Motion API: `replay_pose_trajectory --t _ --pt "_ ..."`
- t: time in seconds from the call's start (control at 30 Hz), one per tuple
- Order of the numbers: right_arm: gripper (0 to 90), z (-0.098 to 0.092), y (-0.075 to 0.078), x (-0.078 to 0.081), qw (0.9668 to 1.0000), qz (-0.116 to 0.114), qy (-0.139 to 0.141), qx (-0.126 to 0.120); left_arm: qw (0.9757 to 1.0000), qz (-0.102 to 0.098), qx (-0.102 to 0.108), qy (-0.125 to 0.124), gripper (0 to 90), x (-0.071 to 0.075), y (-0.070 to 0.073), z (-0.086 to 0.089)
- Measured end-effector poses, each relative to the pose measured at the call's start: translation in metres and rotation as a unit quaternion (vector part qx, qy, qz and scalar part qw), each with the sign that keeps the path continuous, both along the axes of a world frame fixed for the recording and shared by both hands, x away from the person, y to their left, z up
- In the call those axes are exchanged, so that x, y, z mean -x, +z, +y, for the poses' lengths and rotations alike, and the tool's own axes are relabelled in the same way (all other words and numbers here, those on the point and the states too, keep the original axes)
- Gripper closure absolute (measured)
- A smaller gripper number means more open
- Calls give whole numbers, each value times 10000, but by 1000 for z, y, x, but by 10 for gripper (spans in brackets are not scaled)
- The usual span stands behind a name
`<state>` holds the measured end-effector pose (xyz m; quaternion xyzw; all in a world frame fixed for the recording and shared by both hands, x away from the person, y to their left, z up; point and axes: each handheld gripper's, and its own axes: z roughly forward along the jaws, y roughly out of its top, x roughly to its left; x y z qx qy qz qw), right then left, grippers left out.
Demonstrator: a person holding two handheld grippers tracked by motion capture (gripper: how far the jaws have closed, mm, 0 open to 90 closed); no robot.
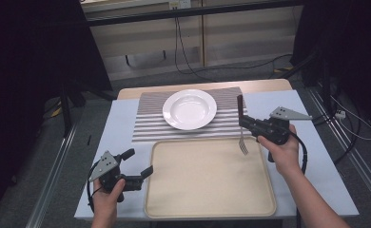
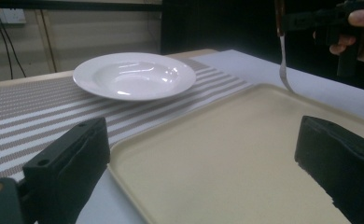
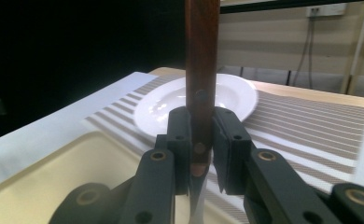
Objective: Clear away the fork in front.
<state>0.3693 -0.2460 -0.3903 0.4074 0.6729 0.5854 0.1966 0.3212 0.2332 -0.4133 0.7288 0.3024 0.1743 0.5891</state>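
Observation:
My right gripper [image 1: 243, 121] is shut on the brown wooden handle of a fork [image 1: 241, 128], held upright with its tines [image 1: 243, 148] hanging over the tray's far right corner. In the right gripper view both jaws clamp the fork handle [image 3: 201, 70]. From the left gripper view the fork [image 2: 283, 60] hangs in the far gripper above the tray. A white deep plate [image 1: 189, 109] sits on the striped placemat [image 1: 148, 124]. My left gripper [image 1: 138, 164] stands open at the tray's left edge with nothing between its jaws, its fingers [image 2: 66, 161] spread wide.
A beige tray [image 1: 207, 190] lies on the pale blue table cover [image 1: 117, 137], in front of the placemat. Cables run over the floor behind the table. Dark curtains close both sides.

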Motion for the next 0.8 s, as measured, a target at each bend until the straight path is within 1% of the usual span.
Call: replay_pose_trajectory --t 0.07,0.17,0.23,0.27,0.3,0.37,0.47,0.57,0.63,0.67,0.8 --pt "777 8 -2 6 9999 -33 104 -26 10000 8 6 -47 34 0 3 -2" --pt "777 17 -6 12 9997 -33 220 -103 9999 109 55 -104 32 -1 6 -8" --pt "777 24 -7 16 9994 3 308 -149 9998 125 -5 -168 31 -2 8 -13" --pt "777 27 -7 17 9993 -14 351 -129 9997 142 -6 -192 31 -2 9 -16" --pt "777 29 -7 18 9992 -30 372 -137 9997 136 -3 -223 31 -2 10 -20" --pt "777 33 -6 20 9989 -48 409 -205 9995 111 -73 -297 30 -2 13 -25" --pt "777 40 -4 23 9984 -92 475 -293 9991 75 -87 -402 29 -3 18 -33" --pt "777 47 -4 25 9980 -115 540 -304 9988 92 -106 -465 27 -4 24 -42" --pt "777 51 -5 26 9977 -108 592 -325 9986 116 -59 -517 24 -6 28 -48" --pt "777 53 -6 26 9975 -104 610 -336 9986 129 -33 -504 24 -6 30 -51" --pt "777 60 -7 28 9969 -114 695 -339 9987 84 -11 -511 23 -10 38 -63"
